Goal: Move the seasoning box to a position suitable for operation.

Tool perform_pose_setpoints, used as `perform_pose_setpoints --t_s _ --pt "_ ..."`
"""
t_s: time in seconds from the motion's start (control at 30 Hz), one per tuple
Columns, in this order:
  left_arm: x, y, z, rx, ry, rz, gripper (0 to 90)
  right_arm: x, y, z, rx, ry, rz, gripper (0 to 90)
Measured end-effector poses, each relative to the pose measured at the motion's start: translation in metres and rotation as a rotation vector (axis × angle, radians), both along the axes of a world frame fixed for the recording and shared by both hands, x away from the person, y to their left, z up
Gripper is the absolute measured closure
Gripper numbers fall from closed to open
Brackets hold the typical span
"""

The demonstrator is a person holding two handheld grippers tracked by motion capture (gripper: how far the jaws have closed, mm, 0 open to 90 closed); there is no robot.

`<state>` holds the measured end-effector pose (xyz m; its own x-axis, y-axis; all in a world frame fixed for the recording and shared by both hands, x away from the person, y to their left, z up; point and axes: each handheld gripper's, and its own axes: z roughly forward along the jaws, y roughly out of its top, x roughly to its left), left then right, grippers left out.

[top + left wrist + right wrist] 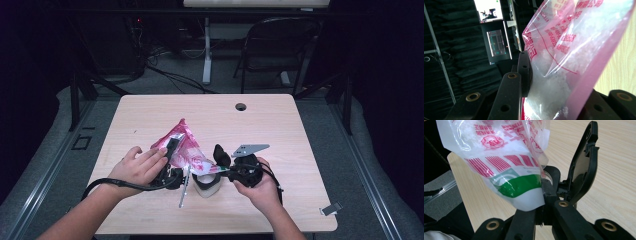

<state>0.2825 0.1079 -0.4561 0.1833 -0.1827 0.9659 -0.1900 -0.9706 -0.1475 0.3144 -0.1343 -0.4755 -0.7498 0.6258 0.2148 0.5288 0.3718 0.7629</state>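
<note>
1. Table (150,115): pale wood top with a round cable hole (241,106) at 12 o'clock.
2. Plastic bag (187,150) of white granules, printed in red with a green band: held tilted above the table's near centre, its lower corner pointing toward 5 o'clock over the jar.
3. Left gripper (172,145): at 9 o'clock of the bag, jaws clamped on the bag's upper part.
4. Right gripper (227,167): at 3 o'clock of the bag, jaws together on the jar's rim.
5. Jar (206,184): small white container with a flipped-open black lid (221,155), directly under the bag's corner.
</note>
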Motion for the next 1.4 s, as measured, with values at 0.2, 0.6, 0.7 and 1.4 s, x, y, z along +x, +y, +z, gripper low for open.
perform_pose_setpoints --t_s 0.2,0.6,0.7,1.4 --pt "0.0 0.002 -0.002 -0.019 0.01 0.006 75.9 0.0 0.0 0.0 -0.002 -0.001 0.001 90.0" --pt "-0.001 0.007 -0.005 -0.062 0.028 0.024 76.1 -0.001 0.002 0.004 0.013 -0.012 0.004 90.0" --pt "-0.001 0.009 -0.007 -0.075 0.037 0.028 76.1 -0.002 0.002 0.005 0.01 -0.015 0.009 90.0" --pt "-0.004 0.015 -0.021 -0.171 0.088 0.062 76.9 -0.004 0.003 0.008 0.026 -0.03 0.003 90.0"
